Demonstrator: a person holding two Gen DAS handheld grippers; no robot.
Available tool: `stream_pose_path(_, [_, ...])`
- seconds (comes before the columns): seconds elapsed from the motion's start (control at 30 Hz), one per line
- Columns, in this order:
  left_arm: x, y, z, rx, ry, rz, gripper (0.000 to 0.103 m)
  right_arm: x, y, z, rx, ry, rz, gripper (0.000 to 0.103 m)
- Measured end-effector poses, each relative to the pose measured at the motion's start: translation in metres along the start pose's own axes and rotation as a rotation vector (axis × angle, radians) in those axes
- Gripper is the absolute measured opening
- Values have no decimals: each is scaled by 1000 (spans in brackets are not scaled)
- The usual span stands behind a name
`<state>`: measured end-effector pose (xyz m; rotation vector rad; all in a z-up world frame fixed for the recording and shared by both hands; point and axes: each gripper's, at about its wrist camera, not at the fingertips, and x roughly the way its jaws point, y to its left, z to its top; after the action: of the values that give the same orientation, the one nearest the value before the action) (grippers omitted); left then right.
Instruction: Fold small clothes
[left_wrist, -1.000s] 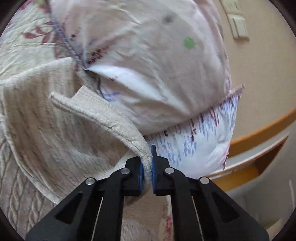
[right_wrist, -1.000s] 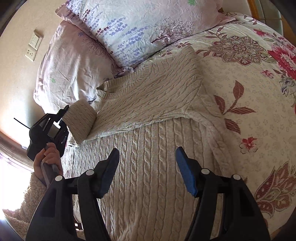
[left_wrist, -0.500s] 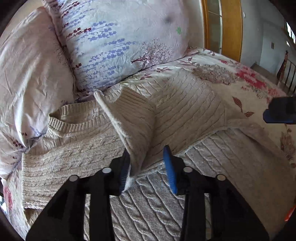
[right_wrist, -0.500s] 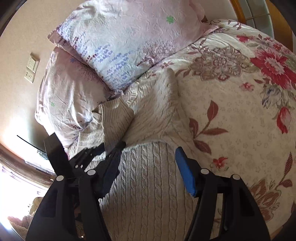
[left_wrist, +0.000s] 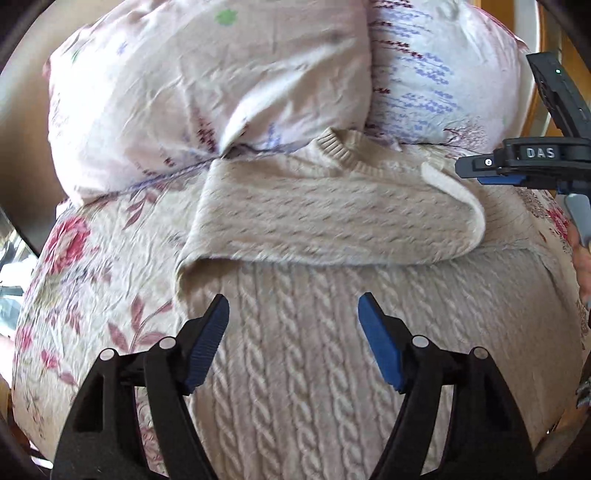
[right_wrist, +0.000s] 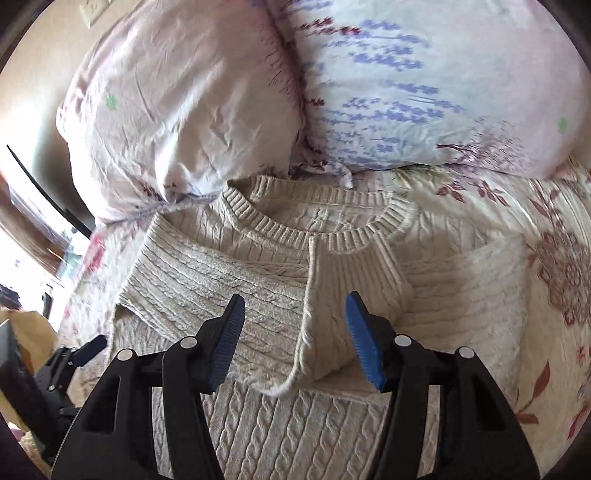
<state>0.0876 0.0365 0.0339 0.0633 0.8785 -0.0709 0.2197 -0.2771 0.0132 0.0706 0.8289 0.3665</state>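
Fingers (left_wrist: 205, 350) of the left gripper (left_wrist: 293, 341) stand wide apart, empty, above a cream sweater (left_wrist: 314, 369) spread on a floral bedspread (left_wrist: 92, 266) below two pillows (left_wrist: 207, 96); a sleeve (left_wrist: 332, 221) lies folded across its chest.

From the right wrist, the right gripper (right_wrist: 295, 338) is likewise spread and empty, over the sleeve's cuff (right_wrist: 347, 295) below the collar (right_wrist: 314, 229).
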Motion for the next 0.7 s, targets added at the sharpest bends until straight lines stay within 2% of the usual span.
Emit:
stream_pose_path(0.07, [0, 14, -11, -42, 28, 7, 73, 22, 7, 1, -37, 38, -89, 45])
stream_pose_path(0.13, [0, 23, -21, -76, 47, 0, 73, 34, 0, -1, -18, 72, -134, 13])
stream_pose_path(0.17, [1, 26, -24, -87, 56, -2, 74, 36, -6, -2, 2, 74, -130, 9])
stream_pose_path(0.27, [2, 33, -31, -98, 68, -12, 75, 17, -20, -1, 42, -6, -107, 7])
stream_pose_path(0.4, [6, 29, -29, -88, 72, -25, 78, -58, -54, -4, 204, -319, 4, 7])
stream_pose_path(0.43, [8, 28, -28, -87, 75, -30, 78, -69, -65, -10, 251, -366, 2, 7])
stream_pose_path(0.47, [9, 28, -28, -88, 78, -33, 79, -73, -76, -18, 301, -373, -15, 7])
stream_pose_path(0.5, [11, 27, -28, -89, 83, -36, 79, -67, -85, -26, 336, -340, -42, 7])
stream_pose_path(0.57, [14, 25, -29, -85, 92, -39, 80, -44, -105, -45, 393, -214, -82, 7])
stream_pose_path(0.63, [15, 23, -29, -72, 92, -39, 82, -32, -121, -68, 481, -138, -71, 7])
stream_pose_path(0.7, [14, 24, -30, -78, 93, -46, 82, -33, -129, -82, 547, -111, -50, 8])
